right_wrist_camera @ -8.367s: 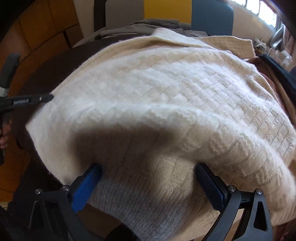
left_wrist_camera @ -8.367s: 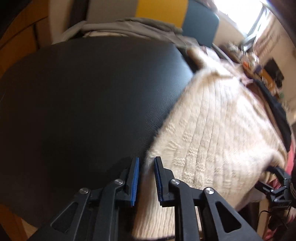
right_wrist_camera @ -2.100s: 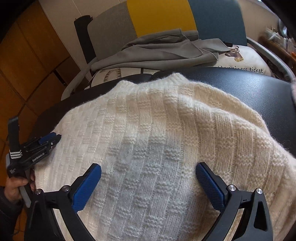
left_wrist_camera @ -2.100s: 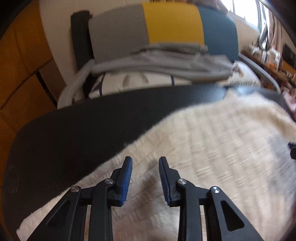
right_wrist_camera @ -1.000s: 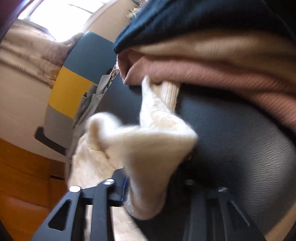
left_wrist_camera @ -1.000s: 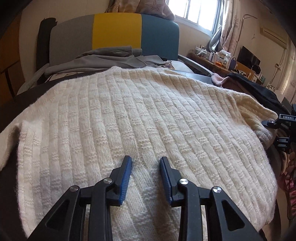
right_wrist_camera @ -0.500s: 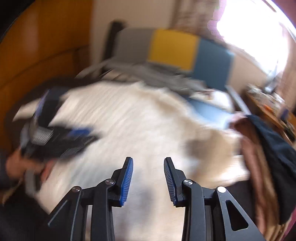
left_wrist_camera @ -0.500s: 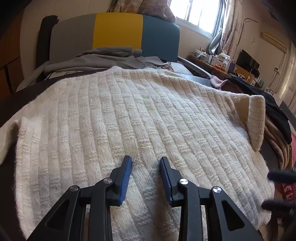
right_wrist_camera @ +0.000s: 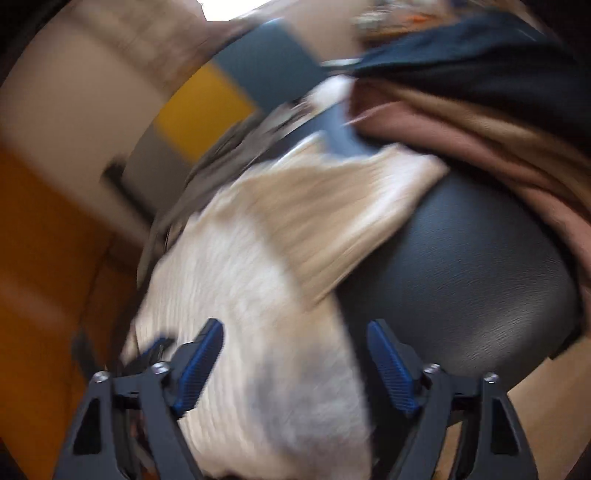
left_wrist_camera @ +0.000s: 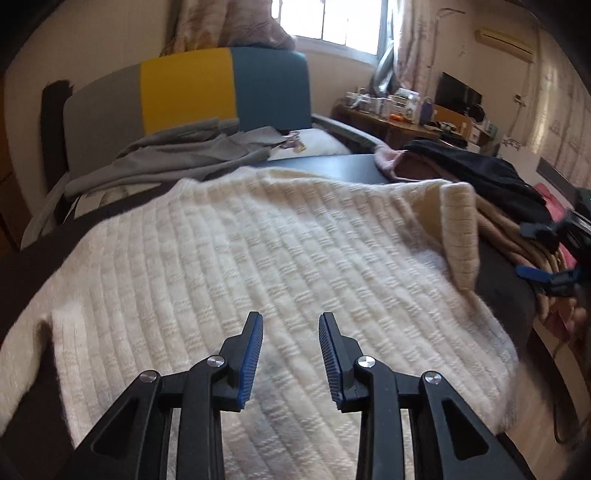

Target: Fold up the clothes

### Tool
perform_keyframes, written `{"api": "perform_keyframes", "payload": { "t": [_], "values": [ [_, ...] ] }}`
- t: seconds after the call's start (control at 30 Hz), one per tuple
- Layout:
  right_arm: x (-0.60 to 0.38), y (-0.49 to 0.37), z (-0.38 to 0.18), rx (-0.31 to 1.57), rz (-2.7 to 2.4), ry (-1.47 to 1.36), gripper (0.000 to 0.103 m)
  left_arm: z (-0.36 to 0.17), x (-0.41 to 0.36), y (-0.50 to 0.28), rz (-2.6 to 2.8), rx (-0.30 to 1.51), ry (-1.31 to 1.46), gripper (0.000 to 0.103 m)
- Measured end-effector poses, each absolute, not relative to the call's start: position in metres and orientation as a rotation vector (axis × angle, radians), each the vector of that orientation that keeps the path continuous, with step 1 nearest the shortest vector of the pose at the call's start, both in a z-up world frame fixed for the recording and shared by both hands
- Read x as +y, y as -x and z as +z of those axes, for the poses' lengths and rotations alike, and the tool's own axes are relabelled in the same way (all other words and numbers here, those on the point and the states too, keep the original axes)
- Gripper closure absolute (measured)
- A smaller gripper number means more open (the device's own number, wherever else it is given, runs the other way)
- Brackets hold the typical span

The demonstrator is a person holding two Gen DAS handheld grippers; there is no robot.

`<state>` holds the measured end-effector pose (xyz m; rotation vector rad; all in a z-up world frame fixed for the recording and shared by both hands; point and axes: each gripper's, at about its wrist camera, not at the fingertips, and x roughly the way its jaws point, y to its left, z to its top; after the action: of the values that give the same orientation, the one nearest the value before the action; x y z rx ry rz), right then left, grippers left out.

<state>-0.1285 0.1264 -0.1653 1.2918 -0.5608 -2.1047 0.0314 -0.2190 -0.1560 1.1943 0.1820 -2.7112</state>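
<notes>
One cream knit sweater [left_wrist_camera: 236,266] lies spread across a black padded table [left_wrist_camera: 332,168], its ribbed cuff or hem [left_wrist_camera: 458,236] folded up at the right edge. Two grippers work over it. The left gripper [left_wrist_camera: 290,354] hangs above the near part of the knit with its blue-padded jaws parted and nothing between them. The right gripper [right_wrist_camera: 295,369], seen through heavy motion blur, has its jaws spread wide over the sweater's near right corner, one finger over the wool and the other over bare tabletop; the same tool shows at the far right of the left wrist view [left_wrist_camera: 550,254].

At the table's right end sits a heap of at least three garments: one dark navy piece [left_wrist_camera: 491,177] on top, a brown one [left_wrist_camera: 517,229] beneath, a pink one [left_wrist_camera: 386,162] at the far end. Beyond the table stands a sofa [left_wrist_camera: 221,88] with grey, yellow and teal back panels, one grey garment [left_wrist_camera: 184,155] draped over its seat. A sunlit window [left_wrist_camera: 332,26] with curtains, a cluttered wooden sideboard [left_wrist_camera: 399,114] and a wall air conditioner [left_wrist_camera: 504,40] fill the far right of the room.
</notes>
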Motion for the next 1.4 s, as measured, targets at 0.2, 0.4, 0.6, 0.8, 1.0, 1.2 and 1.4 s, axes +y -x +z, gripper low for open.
{"api": "perform_keyframes", "payload": {
  "t": [0.2, 0.4, 0.6, 0.8, 1.0, 1.2, 1.4],
  "values": [
    [0.146, 0.193, -0.179, -0.759, -2.225, -1.326, 0.017, -0.136, -0.182, -0.012, -2.826, 0.039, -1.244, 0.071],
    [0.124, 0.21, -0.192, -0.633, -2.347, -1.313, 0.016, -0.164, -0.185, 0.001, -2.757, 0.149, -1.309, 0.071],
    [0.098, 0.216, -0.199, -0.416, -2.478, -1.269, 0.0, -0.147, -0.165, 0.06, -2.855, 0.027, -1.362, 0.071],
    [0.087, 0.215, -0.197, -0.216, -2.462, -1.323, 0.0, -0.162, -0.163, 0.129, -2.843, 0.106, -1.408, 0.071],
    [0.083, 0.211, -0.199, -0.071, -2.449, -1.314, 0.0, -0.197, -0.159, 0.147, -2.819, 0.118, -1.425, 0.07],
    [0.084, 0.2, -0.2, 0.048, -2.542, -1.24, 0.044, -0.197, -0.158, 0.144, -2.829, 0.108, -1.398, 0.07],
    [0.118, 0.221, -0.2, -0.276, -2.479, -1.28, 0.086, -0.198, -0.163, 0.145, -2.847, 0.154, -1.385, 0.069]
  ]
}}
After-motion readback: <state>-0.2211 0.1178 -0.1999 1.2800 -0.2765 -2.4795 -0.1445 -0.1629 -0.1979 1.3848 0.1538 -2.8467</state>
